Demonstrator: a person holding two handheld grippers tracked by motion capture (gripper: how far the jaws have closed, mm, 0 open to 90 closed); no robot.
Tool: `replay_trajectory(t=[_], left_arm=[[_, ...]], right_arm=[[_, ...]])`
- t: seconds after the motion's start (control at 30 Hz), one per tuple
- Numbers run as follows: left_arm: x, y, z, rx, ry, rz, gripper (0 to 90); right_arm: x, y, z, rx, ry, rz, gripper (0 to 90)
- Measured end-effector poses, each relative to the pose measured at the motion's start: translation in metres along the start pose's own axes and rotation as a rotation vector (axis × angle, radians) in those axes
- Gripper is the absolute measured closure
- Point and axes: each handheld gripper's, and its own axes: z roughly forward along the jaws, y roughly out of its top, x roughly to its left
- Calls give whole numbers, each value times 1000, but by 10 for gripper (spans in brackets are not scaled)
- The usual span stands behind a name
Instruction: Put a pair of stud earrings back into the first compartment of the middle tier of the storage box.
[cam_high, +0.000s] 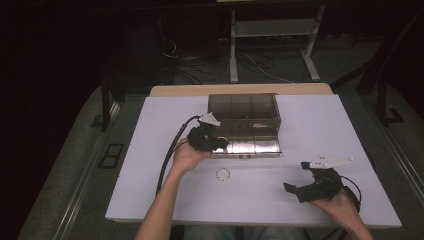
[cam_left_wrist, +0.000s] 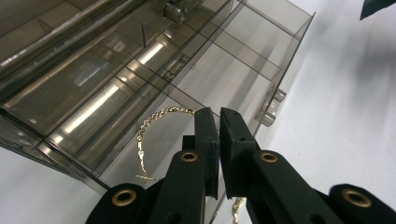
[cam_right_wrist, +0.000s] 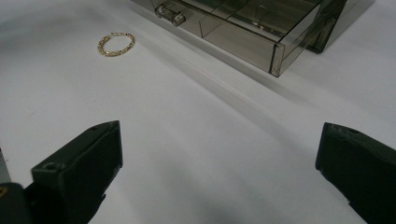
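A smoky clear compartment box (cam_high: 245, 122) stands open at the middle back of the white table (cam_high: 310, 125). My left gripper (cam_high: 220, 144) hovers at its front left corner, shut on a thin gold chain (cam_left_wrist: 154, 122). In the left gripper view, the chain loops out from between the closed jaws (cam_left_wrist: 218, 114) and hangs over a front compartment of the box (cam_left_wrist: 261, 51). A second gold bracelet (cam_high: 223, 174) lies coiled on the table just in front of the box. My right gripper (cam_high: 297, 177) rests low at the table's front right, open and holding nothing; it faces the bracelet (cam_right_wrist: 116, 43) and the box (cam_right_wrist: 261, 37).
The box's latch (cam_right_wrist: 169, 14) sticks out on its front wall. A black cable (cam_high: 170, 155) trails from the left gripper across the table's left half. Bare table lies between the two grippers. Desk legs and cables stand on the floor behind.
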Motion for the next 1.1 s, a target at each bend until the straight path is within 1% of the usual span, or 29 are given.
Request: replay_trajectory(t=[0.07, 0.2, 0.27, 0.4, 0.53, 0.67, 0.73, 0.83, 0.9, 1.07, 1.1], left_arm=[[2, -2, 2, 5, 1, -11, 856], [5, -6, 5, 18, 0, -18, 855], [6, -7, 7, 15, 0, -31, 855], [8, -8, 9, 27, -2, -34, 854], [8, -8, 10, 19, -6, -51, 851], [9, -8, 9, 14, -22, -66, 844], [9, -7, 8, 8, -23, -69, 822], [8, -7, 6, -4, -17, -70, 758], [7, -6, 5, 0, -11, -73, 723], [5, -5, -1, -13, -14, -84, 644], [5, -5, -3, -18, -15, -91, 628]], right_arm=[[0, 0, 0, 0, 0, -1, 0], [0, 0, 0, 0, -1, -1, 0], [0, 0, 0, 0, -1, -1, 0], [0, 0, 0, 3, 0, 0, 0], [0, 0, 0, 1, -1, 0, 0], [0, 0, 0, 0, -2, -2, 0], [0, 0, 0, 1, -1, -1, 0], [0, 0, 0, 0, 0, -1, 0], [0, 0, 0, 2, -1, -1, 0], [0, 0, 0, 1, 1, 0, 0], [0, 0, 0, 1, 1, -1, 0]])
